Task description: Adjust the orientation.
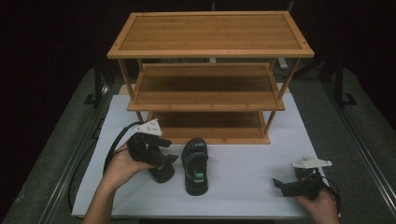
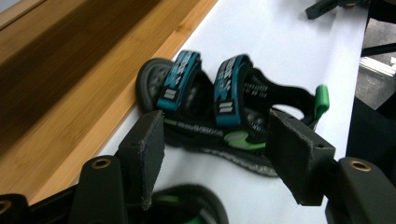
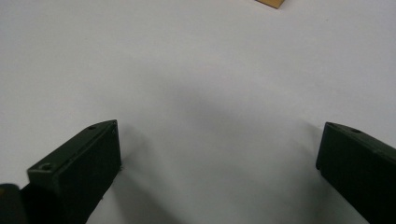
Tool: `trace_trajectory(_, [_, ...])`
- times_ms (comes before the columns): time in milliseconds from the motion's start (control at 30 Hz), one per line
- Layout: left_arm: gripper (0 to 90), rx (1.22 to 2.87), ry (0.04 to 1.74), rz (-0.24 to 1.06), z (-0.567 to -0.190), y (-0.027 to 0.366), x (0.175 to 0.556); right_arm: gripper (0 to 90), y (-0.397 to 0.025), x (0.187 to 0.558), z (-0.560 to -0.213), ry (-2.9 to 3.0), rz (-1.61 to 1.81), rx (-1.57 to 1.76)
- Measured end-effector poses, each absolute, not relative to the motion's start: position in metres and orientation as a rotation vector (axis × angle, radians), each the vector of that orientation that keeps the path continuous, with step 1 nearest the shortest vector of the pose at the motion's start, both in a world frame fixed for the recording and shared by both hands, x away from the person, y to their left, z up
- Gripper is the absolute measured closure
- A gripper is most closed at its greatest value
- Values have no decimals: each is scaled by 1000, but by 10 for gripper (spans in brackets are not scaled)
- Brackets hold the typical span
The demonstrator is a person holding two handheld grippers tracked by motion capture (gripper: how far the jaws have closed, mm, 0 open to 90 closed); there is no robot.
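Note:
Two black sandals lie on the white mat in front of the rack. One sandal (image 1: 195,165) with teal straps and green accents (image 2: 219,102) lies alone, toe toward the rack. The other sandal (image 1: 162,174) sits just left of it, partly under my left gripper (image 1: 167,157). In the left gripper view that gripper (image 2: 217,140) is open, its jaws wide apart above the near sandal (image 2: 191,205), touching neither shoe. My right gripper (image 1: 279,183) hovers low at the mat's front right. It (image 3: 219,140) is open over bare mat.
A three-tier bamboo shoe rack (image 1: 210,51) stands at the back of the white mat (image 1: 247,163), its shelves bare; its bottom shelf edge (image 2: 93,112) runs just behind the sandals. Dark table edges and metal rails flank the mat.

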State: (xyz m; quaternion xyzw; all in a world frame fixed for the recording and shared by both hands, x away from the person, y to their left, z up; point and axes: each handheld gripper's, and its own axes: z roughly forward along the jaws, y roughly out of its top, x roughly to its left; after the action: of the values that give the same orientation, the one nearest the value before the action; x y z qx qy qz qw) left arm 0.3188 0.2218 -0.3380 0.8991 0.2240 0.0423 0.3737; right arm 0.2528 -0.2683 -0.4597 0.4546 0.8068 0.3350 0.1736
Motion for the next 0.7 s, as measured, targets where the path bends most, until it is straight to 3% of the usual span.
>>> trace_trajectory(700, [388, 2273, 756, 231, -339, 287, 314, 0, -268, 253, -460, 2288, 949, 1289])
